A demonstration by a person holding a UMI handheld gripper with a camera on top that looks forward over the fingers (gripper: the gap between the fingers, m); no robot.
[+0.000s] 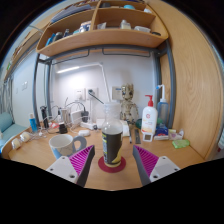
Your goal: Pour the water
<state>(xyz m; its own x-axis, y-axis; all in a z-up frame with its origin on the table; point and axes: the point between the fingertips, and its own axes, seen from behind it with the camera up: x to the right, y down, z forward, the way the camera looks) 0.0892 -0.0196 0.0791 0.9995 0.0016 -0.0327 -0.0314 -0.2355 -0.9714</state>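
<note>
A dark cylindrical cup (112,141) with a pale band near its top stands upright on a round red coaster (111,163) on the wooden table (40,158). My gripper (112,161) is open, its magenta pads (81,159) on either side of the cup's lower part with a gap at each side. The cup rests on the coaster between the fingers. A white mug (64,144) stands just left of the left finger.
A white pump bottle (149,116) with a red top stands beyond the fingers to the right, a green thing (180,143) lies further right. Several small items and a faucet-like stand (76,110) crowd the back. A wooden shelf (100,38) hangs overhead.
</note>
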